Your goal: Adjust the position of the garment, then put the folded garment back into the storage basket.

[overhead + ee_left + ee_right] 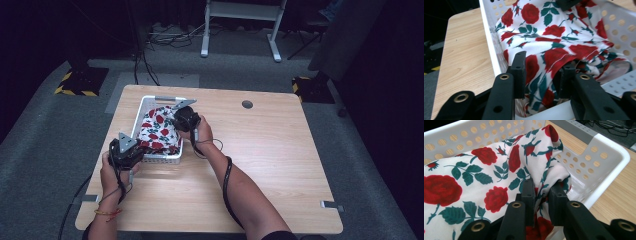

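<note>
**Rose-print cloth held at two points in the basket**

Grey carpet and black drapes surrounded the wooden counter [260, 165], where a white perforated basket [141, 111] sat toward your left. Inside it lay the rose-print cloth [159, 131], bunched and spilling toward the near rim. Your left gripper [543, 75] stood at the near end of the basket, its jaws part-open with a fold of the cloth between them; whether they truly pinched it I could not tell. Your right gripper [543, 195] had its jaws closed to a narrow gap on a gathered ridge of the cloth near the basket's far corner. The fabric looked light, thin and limp, likely a little slippery, so it would sag and slide rather than hold shape. You did best to grip bunched folds or a hem, not a single flat layer.
</note>
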The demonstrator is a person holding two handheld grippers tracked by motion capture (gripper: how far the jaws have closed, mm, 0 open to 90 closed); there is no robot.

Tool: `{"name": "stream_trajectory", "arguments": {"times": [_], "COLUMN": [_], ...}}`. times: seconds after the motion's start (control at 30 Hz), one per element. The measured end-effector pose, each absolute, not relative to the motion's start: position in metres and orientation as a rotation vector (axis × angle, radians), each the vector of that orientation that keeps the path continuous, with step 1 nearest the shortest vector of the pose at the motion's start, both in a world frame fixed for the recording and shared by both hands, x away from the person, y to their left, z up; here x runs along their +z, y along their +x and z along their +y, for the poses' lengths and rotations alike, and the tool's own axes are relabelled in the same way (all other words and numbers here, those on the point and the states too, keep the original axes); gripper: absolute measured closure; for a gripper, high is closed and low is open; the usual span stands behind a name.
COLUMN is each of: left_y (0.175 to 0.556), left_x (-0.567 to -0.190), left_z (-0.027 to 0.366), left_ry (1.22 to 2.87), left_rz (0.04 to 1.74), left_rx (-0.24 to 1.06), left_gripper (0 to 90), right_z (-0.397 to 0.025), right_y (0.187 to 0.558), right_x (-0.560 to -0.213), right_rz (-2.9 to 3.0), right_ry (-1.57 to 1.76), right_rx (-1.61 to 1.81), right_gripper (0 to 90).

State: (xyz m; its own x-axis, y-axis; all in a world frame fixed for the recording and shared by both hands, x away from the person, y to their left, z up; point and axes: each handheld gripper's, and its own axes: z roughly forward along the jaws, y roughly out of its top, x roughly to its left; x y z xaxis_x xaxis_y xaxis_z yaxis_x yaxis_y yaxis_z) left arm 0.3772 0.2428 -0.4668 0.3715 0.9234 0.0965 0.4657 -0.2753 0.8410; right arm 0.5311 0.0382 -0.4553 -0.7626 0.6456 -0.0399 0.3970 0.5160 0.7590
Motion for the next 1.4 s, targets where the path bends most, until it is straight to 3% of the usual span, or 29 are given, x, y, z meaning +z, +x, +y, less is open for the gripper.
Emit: {"name": "stream_trajectory", "arguments": {"times": [0.33,0.63,0.87,1.1,1.4], "left_y": [0.369,0.362,0.357,0.353,0.344], "left_x": [-0.460,-0.454,-0.450,-0.447,-0.440], "left_z": [0.235,0.226,0.213,0.205,0.185], "left_ry": [1.870,1.849,1.901,1.929,1.971], "left_rz": [1.154,1.114,1.043,0.987,0.921], "left_rx": [0.760,0.706,0.675,0.668,0.660], "left_gripper": [53.8,29.9,20.1,18.1,17.9], "right_z": [0.036,0.035,0.033,0.028,0.018], "right_y": [0.530,0.527,0.523,0.522,0.517], "right_x": [-0.455,-0.453,-0.449,-0.442,-0.433], "right_rz": [2.439,2.441,2.435,2.416,2.404], "right_ry": [0.863,0.814,0.791,0.761,0.711], "right_rx": [1.105,1.117,1.129,1.099,1.057], "right_gripper": [73.3,61.4,47.5,37.3,30.8]}}
